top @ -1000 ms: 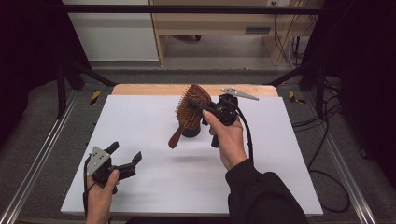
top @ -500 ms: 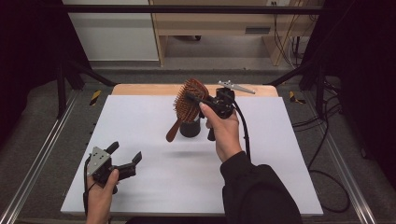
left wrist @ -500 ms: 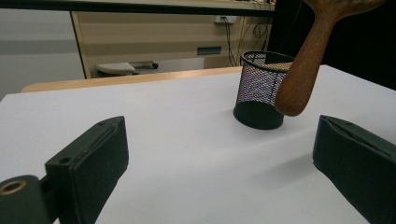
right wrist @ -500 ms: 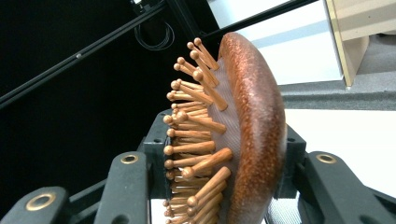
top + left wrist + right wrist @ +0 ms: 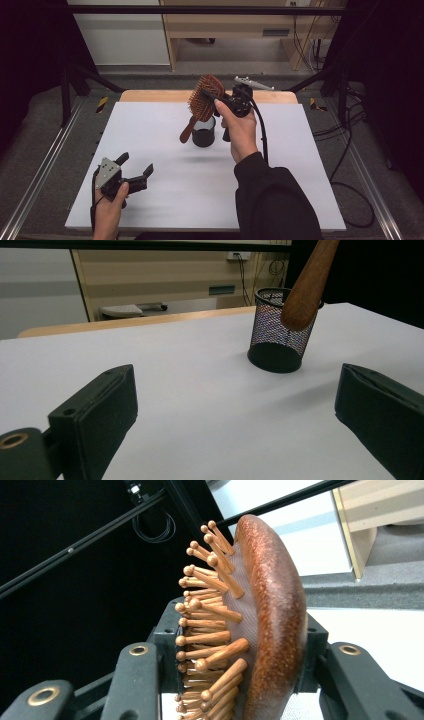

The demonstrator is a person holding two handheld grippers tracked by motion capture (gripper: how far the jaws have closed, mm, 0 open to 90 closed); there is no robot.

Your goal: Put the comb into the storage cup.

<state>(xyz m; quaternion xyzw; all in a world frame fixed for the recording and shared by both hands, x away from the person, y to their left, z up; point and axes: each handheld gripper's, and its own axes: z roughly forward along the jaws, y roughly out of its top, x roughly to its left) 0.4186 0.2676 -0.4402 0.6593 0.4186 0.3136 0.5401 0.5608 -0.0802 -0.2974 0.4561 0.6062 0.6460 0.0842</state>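
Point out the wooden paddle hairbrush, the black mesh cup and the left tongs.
Wooden paddle hairbrush (image 5: 206, 95), high view, on its bristled head.
Black mesh cup (image 5: 278, 322), left gripper view, on its wire wall.
Left tongs (image 5: 135, 167), high view, midway between the tips.

A lab test bench: a white table (image 5: 165, 200) stands between metal rails (image 5: 40, 175), black curtains (image 5: 30, 55) hang at both sides, loose cables (image 5: 350, 150) trail on the grey floor, and a wall socket (image 5: 238, 255) sits behind.

White table (image 5: 165, 125), wood strip along far edge (image 5: 150, 95), pale cabinet (image 5: 125, 35) behind.
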